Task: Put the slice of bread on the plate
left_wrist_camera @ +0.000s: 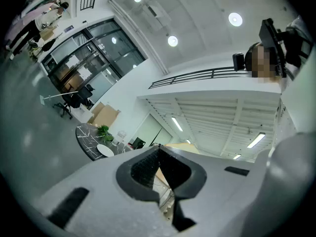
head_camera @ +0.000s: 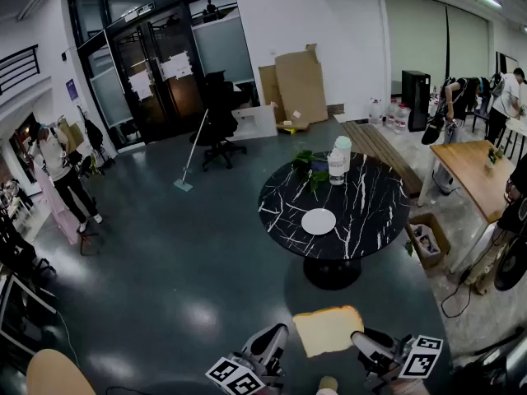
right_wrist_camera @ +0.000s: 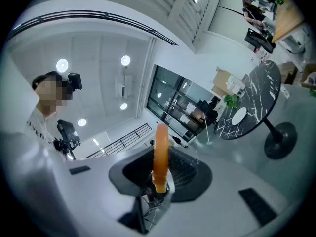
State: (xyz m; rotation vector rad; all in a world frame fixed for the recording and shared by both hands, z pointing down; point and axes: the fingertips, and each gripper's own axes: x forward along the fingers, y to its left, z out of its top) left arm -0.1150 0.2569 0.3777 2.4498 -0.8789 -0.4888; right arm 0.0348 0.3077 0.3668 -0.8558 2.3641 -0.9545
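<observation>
A pale yellow bread slice hangs above the dark floor at the bottom of the head view. My right gripper is shut on its right edge. The right gripper view shows the slice edge-on, pinched between the pads of that gripper. My left gripper sits just left of the slice, its jaws shut with nothing between them. The white plate lies bare on the round black marble table, some way ahead of both grippers. It also shows as the plate and the plate.
A white jar and a green plant stand at the table's far side. A cardboard box sits on the floor right of the table, beside a wooden table. An office chair, a mop and people stand farther off.
</observation>
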